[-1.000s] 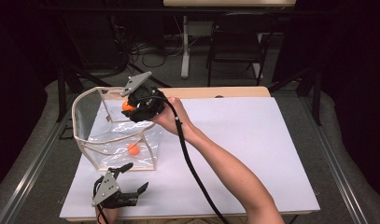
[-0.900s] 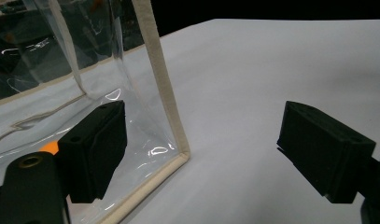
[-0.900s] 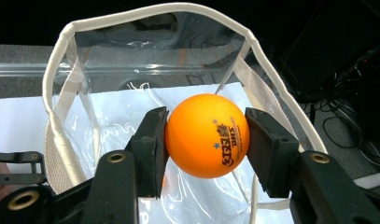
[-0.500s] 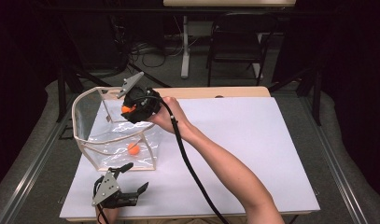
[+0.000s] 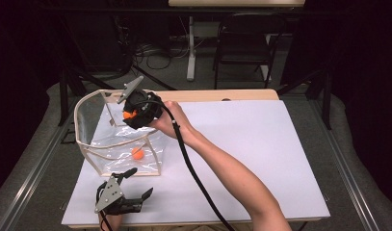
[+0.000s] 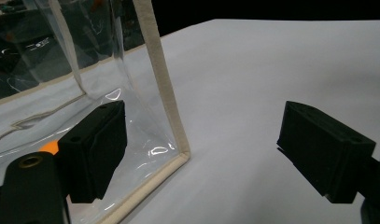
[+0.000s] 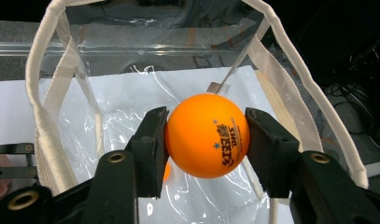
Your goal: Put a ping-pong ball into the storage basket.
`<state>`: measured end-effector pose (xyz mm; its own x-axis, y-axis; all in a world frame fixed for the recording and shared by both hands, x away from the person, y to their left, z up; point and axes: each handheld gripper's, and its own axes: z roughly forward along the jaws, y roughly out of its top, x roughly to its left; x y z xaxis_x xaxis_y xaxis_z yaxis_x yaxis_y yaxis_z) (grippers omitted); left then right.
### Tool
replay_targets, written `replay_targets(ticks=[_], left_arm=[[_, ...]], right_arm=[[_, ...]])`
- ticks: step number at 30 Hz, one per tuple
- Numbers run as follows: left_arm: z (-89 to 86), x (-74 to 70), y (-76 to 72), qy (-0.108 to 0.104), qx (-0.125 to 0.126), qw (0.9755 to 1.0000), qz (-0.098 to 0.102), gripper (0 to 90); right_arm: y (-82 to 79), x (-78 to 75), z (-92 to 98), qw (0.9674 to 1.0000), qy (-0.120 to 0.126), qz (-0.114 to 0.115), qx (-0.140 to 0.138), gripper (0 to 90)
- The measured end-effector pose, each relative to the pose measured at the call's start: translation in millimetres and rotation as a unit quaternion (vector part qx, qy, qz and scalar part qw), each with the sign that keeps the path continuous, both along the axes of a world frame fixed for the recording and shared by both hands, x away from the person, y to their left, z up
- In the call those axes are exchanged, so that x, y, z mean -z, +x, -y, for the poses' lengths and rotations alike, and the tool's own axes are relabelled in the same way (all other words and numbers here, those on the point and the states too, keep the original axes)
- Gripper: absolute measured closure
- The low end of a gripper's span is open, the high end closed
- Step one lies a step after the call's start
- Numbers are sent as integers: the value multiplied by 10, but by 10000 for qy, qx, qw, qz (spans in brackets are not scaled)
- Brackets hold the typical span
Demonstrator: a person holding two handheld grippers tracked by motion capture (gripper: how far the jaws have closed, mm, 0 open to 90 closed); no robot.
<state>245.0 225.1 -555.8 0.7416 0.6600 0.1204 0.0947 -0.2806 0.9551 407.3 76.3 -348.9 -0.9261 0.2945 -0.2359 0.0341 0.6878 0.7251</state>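
Note:
A clear plastic bag [image 5: 95,127] with cream trim stands open on the left of the white table. My right gripper [image 5: 131,115] hovers over its mouth, shut on an orange ping-pong ball [image 5: 129,115]. In the right gripper view that ball [image 7: 201,123] sits pressed between the two pads [image 7: 152,140], with the bag's opening [image 7: 52,70] below. A second orange ball [image 5: 137,153] lies on the bag's floor. My left gripper [image 5: 141,182] rests near the table's front edge, open. In the left gripper view its jaws stand wide apart around the gripper's midpoint [image 6: 211,144], with the bag's near corner [image 6: 166,100] just ahead.
The white table surface [image 5: 270,144] stretches to the right of the bag. The right gripper's black cable [image 5: 193,175] trails along the forearm toward the front edge. A dark chair [image 5: 241,45] and a stand leg [image 5: 190,48] are on the floor behind the table.
The right gripper, still holding the ball, has drifted slightly left and down over the bag's mouth. The left gripper has stayed where it was.

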Motion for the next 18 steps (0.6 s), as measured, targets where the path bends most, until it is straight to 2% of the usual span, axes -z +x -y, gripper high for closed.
replay_targets(ticks=[18], left_arm=[[-5,-1,-5,-6,5,10000,6,156]], right_arm=[[0,70,-148,9997,-175,-141,-73,510]])
